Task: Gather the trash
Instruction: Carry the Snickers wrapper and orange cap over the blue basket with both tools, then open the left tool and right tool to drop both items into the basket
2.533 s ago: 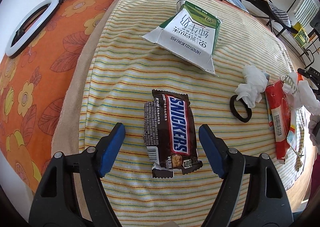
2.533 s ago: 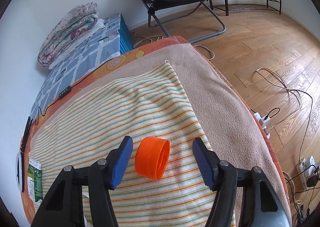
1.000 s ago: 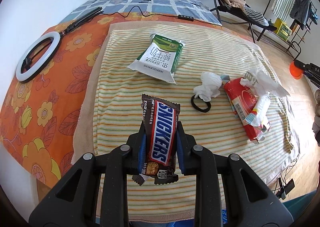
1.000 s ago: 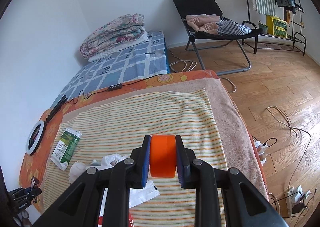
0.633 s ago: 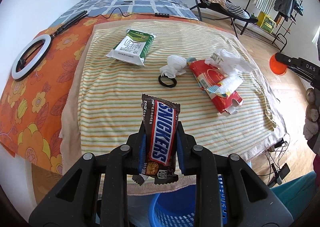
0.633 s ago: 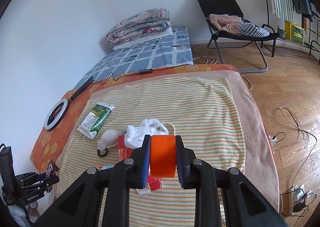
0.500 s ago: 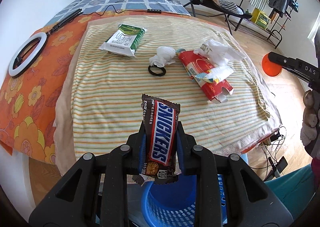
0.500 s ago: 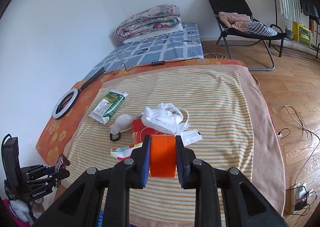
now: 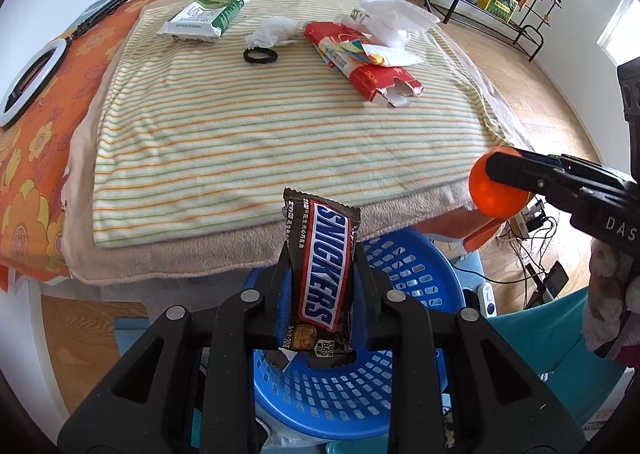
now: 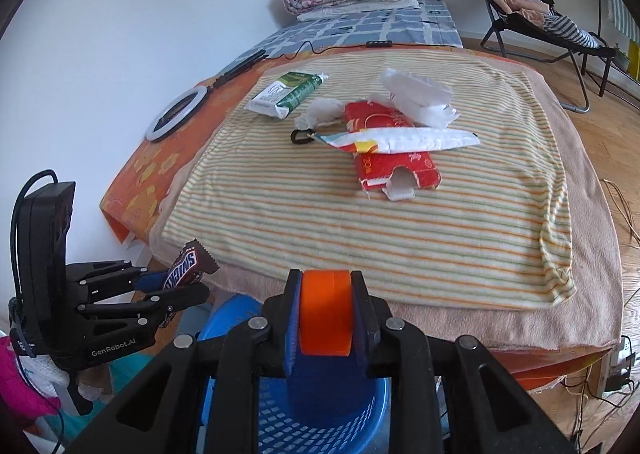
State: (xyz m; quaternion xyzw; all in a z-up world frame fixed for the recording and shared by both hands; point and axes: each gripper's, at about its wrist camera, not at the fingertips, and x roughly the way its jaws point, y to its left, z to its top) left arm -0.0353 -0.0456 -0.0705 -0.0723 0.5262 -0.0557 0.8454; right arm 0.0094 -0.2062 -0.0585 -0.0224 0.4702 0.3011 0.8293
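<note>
My left gripper (image 9: 322,258) is shut on a brown Snickers wrapper (image 9: 322,266) and holds it above a blue plastic basket (image 9: 416,266) on the floor in front of the bed. My right gripper (image 10: 326,306) is shut on an orange bottle cap (image 10: 326,312), also above the basket (image 10: 320,422). In the left wrist view the cap (image 9: 494,194) shows at the right. In the right wrist view the left gripper (image 10: 176,286) with the wrapper (image 10: 188,264) shows at the lower left.
On the striped towel (image 9: 260,126) lie a green milk carton (image 9: 204,14), a crumpled tissue (image 9: 272,32), a black hair tie (image 9: 260,55), a torn red box (image 9: 360,62) and white plastic bags (image 9: 392,18). A ring light (image 9: 28,88) lies at the left.
Both grippers have pulled back off the bed with their items and now hang over the blue basket. The right gripper has come close to the left one.
</note>
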